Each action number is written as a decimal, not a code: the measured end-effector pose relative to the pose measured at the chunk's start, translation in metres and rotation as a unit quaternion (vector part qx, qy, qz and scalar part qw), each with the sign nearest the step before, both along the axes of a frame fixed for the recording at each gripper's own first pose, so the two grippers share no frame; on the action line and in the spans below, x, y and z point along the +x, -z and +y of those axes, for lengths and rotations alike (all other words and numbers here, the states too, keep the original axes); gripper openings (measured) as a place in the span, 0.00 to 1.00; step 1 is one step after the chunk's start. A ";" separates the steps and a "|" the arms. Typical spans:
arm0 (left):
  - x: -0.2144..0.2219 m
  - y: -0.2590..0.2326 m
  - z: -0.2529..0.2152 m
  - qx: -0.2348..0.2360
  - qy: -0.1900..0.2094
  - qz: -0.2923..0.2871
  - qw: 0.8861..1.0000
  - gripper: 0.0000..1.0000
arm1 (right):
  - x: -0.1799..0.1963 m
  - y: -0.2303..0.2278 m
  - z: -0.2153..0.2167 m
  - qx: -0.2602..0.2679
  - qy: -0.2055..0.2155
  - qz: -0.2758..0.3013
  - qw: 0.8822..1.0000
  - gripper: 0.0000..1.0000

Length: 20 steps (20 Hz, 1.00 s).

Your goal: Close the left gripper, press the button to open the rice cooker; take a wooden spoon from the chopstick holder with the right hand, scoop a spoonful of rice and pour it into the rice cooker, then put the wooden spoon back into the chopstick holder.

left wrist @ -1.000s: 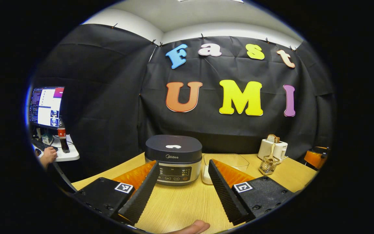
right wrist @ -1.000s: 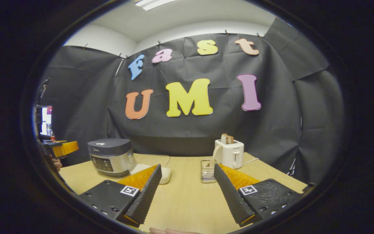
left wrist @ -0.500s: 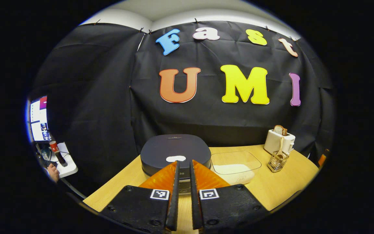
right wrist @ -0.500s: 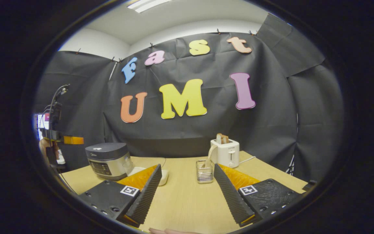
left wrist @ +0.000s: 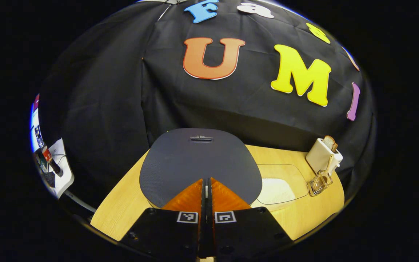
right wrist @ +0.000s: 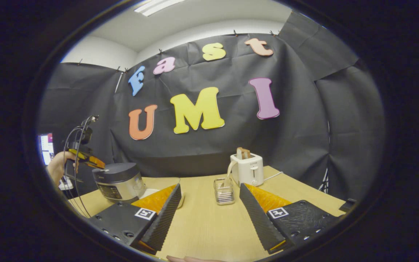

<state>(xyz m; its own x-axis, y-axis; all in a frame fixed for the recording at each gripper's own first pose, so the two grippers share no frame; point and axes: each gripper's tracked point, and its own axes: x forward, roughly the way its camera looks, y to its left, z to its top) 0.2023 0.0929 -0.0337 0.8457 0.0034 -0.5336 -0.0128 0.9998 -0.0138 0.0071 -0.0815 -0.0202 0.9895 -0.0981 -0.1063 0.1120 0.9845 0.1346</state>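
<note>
I'm keeping the left gripper [left wrist: 206,182] pressed together, fingers touching with nothing between them, tips over the near edge of the cooker [left wrist: 200,163] lid, which is down. My right gripper [right wrist: 209,207] is hanging spread wide above the table [right wrist: 209,225], pinching nothing. Beyond it the holder [right wrist: 224,191] is standing with the spoon [right wrist: 228,174] leaning in it, just in front of the toaster [right wrist: 247,169]. The rice tray [left wrist: 282,183] is sitting just right of the cooker.
</note>
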 end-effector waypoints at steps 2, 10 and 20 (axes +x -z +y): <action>0.000 0.000 0.001 0.009 0.004 0.000 1.000 0.03 | 0.000 -0.002 -0.001 -0.005 0.002 -0.001 1.000 0.96; -0.003 0.000 0.001 0.019 -0.008 0.015 1.000 0.03 | -0.003 -0.007 0.001 -0.019 0.001 -0.012 1.000 0.96; -0.002 -0.001 0.002 0.029 -0.010 0.008 0.999 0.03 | 0.001 0.008 0.022 -0.021 -0.020 0.010 1.000 0.92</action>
